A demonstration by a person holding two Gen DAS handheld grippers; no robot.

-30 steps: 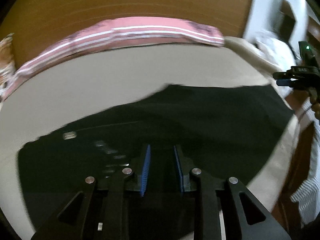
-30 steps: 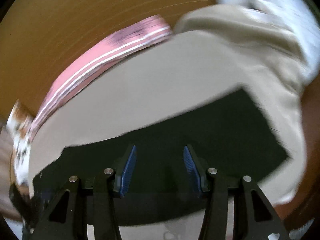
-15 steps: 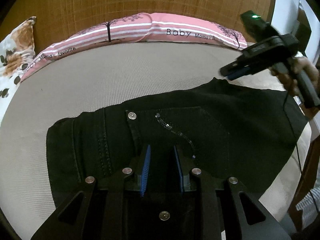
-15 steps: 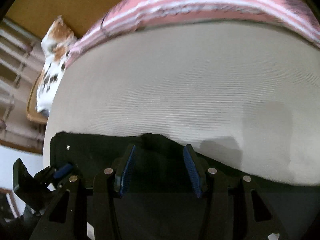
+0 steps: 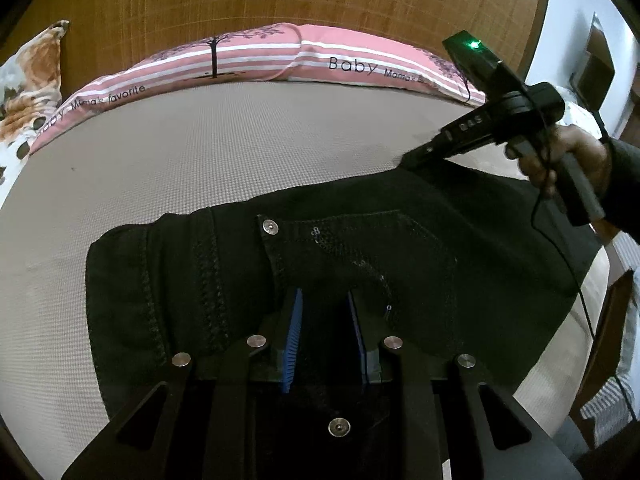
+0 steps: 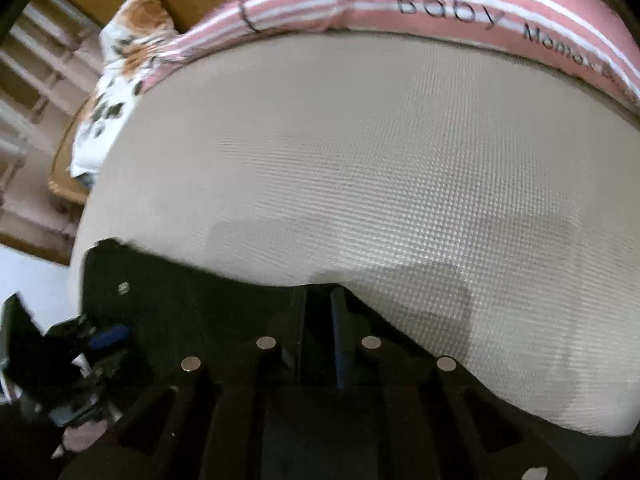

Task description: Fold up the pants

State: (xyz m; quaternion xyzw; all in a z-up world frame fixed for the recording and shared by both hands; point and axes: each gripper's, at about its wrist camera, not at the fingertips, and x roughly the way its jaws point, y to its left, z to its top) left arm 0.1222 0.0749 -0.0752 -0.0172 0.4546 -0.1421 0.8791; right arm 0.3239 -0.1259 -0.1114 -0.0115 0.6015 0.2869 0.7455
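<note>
A waffle-textured beige mattress (image 5: 240, 152) carries the black denim pants (image 5: 400, 264), lying flat across its near side. A striped pink pillow (image 5: 248, 56) runs along the far edge. The left gripper (image 5: 325, 312) clamps the stitched waistband near a metal button (image 5: 270, 227). The right gripper (image 6: 318, 300) has just been closing, pinching the pants' far edge.

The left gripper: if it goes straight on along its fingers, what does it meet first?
Most likely the black pants. The left gripper points down at the dark cloth near the pocket, and cloth already fills the gap between its fingers. Whether the fingers already touch it, I cannot tell.
</note>
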